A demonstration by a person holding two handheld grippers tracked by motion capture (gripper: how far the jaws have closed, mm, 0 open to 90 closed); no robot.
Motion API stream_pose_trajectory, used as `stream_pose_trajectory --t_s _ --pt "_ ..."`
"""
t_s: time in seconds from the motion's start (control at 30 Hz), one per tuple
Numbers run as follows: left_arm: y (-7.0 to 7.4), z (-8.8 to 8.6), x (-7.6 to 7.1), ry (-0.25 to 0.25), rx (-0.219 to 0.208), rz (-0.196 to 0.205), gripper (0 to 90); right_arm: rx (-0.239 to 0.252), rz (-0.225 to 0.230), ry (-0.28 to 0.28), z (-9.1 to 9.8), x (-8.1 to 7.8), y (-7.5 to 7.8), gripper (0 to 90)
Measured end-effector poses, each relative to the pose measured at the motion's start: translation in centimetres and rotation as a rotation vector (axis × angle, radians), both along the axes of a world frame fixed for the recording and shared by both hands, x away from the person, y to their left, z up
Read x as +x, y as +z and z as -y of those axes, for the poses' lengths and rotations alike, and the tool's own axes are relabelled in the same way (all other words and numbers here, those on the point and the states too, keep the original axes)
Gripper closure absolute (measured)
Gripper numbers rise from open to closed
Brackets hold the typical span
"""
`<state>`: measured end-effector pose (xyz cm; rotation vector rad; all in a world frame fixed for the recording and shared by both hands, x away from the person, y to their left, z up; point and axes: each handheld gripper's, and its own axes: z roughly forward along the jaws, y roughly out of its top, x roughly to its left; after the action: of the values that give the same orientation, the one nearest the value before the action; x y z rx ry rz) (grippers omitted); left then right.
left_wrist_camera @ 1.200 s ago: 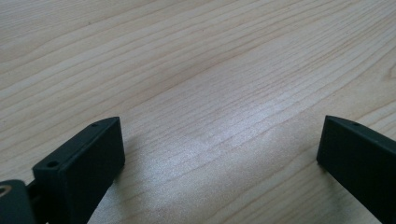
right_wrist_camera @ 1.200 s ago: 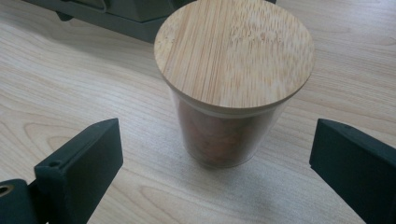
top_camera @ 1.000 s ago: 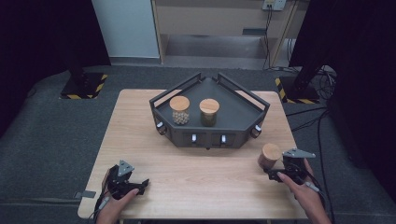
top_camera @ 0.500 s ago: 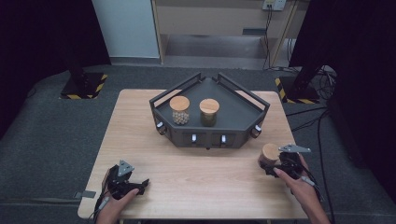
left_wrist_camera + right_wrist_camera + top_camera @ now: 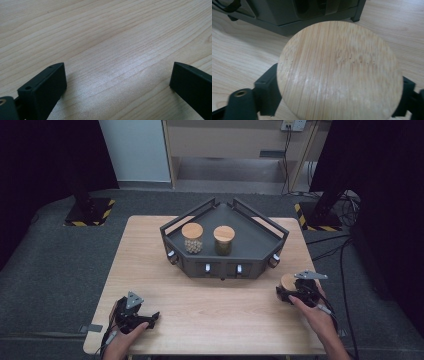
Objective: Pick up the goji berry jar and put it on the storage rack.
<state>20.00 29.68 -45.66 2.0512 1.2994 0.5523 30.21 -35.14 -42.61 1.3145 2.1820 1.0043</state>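
A jar with a round wooden lid [image 5: 288, 281] stands on the right part of the wooden table [image 5: 210, 305], just in front of the right front corner of the dark angular tray [image 5: 250, 247]. In the right gripper view the lid [image 5: 338, 71] is seen from above, its pale grain running lengthwise, and the two black jaws sit against the jar's sides beneath the lid's rim, one at each edge. The right gripper [image 5: 295, 292] has just been closing its jaws with the jar between them, and it now grasps the jar, with the person's right hand [image 5: 312, 312] behind it. On the tray stand two more jars with wooden lids, side by side: one with pale round contents [image 5: 192, 238] and one with dark contents [image 5: 223, 240]. Well apart, near the table's front left corner, the left gripper [image 5: 150, 317] rests low over the bare wood in the person's left hand [image 5: 125, 340]; in the left gripper view its jaws stand wide apart with nothing between them but the table surface [image 5: 112, 50].
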Motion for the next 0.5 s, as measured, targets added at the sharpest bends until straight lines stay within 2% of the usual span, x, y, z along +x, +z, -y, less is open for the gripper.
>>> stream_pose_trajectory --t_s 0.03,0.13,0.3,0.5 --pt "0.0 0.0 0.0 0.000 0.000 0.000 0.0 -0.006 0.004 -0.004 -0.1 -0.1 0.0 25.8" --pt "0.0 0.0 0.0 0.000 0.000 0.000 0.0 -0.021 0.012 -0.010 -0.3 -0.3 0.0 26.3" --pt "0.0 0.0 0.0 0.000 0.000 0.000 0.0 -0.016 0.012 -0.016 -0.3 -0.5 0.3 26.3" --pt "0.0 0.0 0.0 0.000 0.000 0.000 0.0 -0.014 0.033 -0.002 -0.2 -1.0 1.9 26.3"
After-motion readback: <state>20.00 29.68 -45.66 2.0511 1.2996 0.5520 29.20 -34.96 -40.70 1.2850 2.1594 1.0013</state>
